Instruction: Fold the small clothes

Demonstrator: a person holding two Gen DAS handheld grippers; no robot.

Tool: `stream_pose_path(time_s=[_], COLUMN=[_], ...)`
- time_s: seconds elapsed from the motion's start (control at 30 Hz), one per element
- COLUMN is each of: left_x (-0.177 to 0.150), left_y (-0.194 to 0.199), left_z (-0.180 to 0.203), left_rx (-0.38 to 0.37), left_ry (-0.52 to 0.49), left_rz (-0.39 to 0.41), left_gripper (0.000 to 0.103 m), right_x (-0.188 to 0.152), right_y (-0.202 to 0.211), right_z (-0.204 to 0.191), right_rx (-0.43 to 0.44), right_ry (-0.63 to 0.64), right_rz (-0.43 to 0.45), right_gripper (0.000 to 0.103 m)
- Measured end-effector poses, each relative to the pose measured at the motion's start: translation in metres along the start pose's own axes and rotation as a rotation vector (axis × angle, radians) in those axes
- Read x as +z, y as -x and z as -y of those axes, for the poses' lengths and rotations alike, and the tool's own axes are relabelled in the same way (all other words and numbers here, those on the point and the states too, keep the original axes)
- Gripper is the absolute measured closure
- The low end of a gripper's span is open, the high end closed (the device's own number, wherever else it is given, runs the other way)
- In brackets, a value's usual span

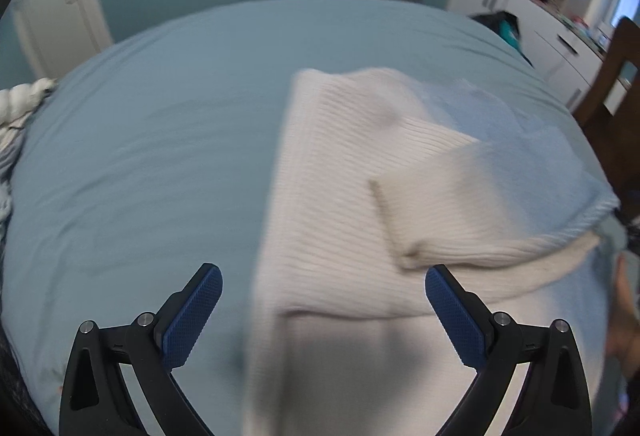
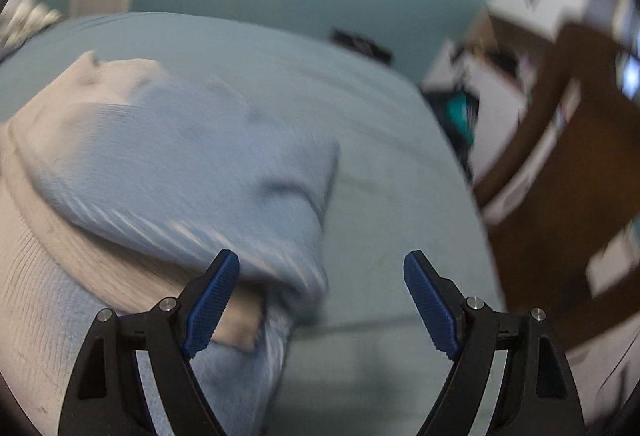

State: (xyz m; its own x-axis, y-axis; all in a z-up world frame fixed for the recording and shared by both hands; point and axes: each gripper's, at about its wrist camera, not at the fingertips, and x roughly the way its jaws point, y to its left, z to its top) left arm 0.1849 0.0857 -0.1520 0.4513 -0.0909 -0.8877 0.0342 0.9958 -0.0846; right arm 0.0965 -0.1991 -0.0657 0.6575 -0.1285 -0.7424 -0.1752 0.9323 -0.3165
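Tools, left (image 1: 323,306) & right (image 2: 321,298), both spread wide, empty, above knit sweater (image 1: 360,196).

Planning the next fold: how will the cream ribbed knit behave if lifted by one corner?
The cream ribbed knit probably droops limp, since it already lies creased and doubled over. Its thick ribbing suggests some weight and a rough, non-slippery surface. It should drag across the blue bedsheet rather than slide.

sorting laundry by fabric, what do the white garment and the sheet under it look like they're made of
Garment: looks like a soft ribbed knit, maybe wool or cotton; fine parallel ribs run across it, matte cream, with a pale blue part. Sheet: smooth woven fabric, likely cotton, matte blue-grey with shallow wrinkles. Blur leaves the fibre open.
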Motion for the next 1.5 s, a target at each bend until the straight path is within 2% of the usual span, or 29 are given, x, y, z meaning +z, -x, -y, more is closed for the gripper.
stream_pose_path(time_s=[0.17,0.3,0.43,0.53,0.6,0.77,0.8,0.9,0.93,0.97,1.03,1.07,1.17,1.27,1.37,1.5], left_x=[0.030,0.047,0.045,0.042,0.042,0.040,0.038,0.035,0.035,0.035,0.037,0.040,0.053,0.082,0.126,0.179], left_y=[-0.016,-0.032,-0.056,-0.076,-0.085,-0.098,-0.102,-0.110,-0.111,-0.109,-0.105,-0.101,-0.080,-0.044,0.011,0.090], left_z=[0.033,0.046,0.048,0.048,0.046,0.046,0.050,0.058,0.064,0.070,0.077,0.079,0.085,0.095,0.120,0.170], left_rx=[-0.044,-0.075,-0.140,-0.161,-0.164,-0.175,-0.167,-0.115,-0.077,-0.030,-0.025,-0.032,-0.052,-0.116,-0.185,-0.245], left_ry=[0.058,0.206,0.353,0.439,0.491,0.536,0.524,0.467,0.426,0.376,0.328,0.316,0.298,0.300,0.292,0.213], left_rz=[-0.186,-0.248,-0.301,-0.336,-0.332,-0.330,-0.354,-0.400,-0.408,-0.406,-0.398,-0.390,-0.356,-0.279,-0.179,-0.037], left_gripper=[0.000,0.000,0.000,0.000,0.000,0.003,0.005,0.022,0.039,0.062,0.077,0.082,0.087,0.089,0.089,0.090], right_x=[-0.010,-0.008,-0.019,-0.022,-0.020,-0.016,-0.015,-0.018,-0.020,-0.022,-0.026,-0.028,-0.034,-0.036,-0.037,-0.035], right_y=[-0.006,-0.016,-0.017,-0.020,-0.033,-0.040,-0.040,-0.043,-0.045,-0.048,-0.053,-0.055,-0.057,-0.055,-0.049,-0.041], right_z=[0.006,0.027,0.043,0.041,0.041,0.031,0.029,0.025,0.024,0.022,0.020,0.020,0.024,0.032,0.040,0.039], right_rx=[0.147,0.263,0.281,0.260,0.250,0.254,0.255,0.254,0.254,0.250,0.243,0.242,0.242,0.249,0.294,0.384], right_ry=[-0.162,-0.302,-0.403,-0.403,-0.396,-0.405,-0.408,-0.407,-0.403,-0.392,-0.375,-0.369,-0.372,-0.387,-0.429,-0.442], right_rz=[-0.116,-0.166,-0.185,-0.189,-0.194,-0.186,-0.187,-0.193,-0.197,-0.207,-0.227,-0.235,-0.249,-0.238,-0.210,-0.176], right_gripper=[0.021,0.021,0.021,0.021,0.021,0.021,0.021,0.021,0.021,0.021,0.021,0.021,0.021,0.021,0.021,0.021])
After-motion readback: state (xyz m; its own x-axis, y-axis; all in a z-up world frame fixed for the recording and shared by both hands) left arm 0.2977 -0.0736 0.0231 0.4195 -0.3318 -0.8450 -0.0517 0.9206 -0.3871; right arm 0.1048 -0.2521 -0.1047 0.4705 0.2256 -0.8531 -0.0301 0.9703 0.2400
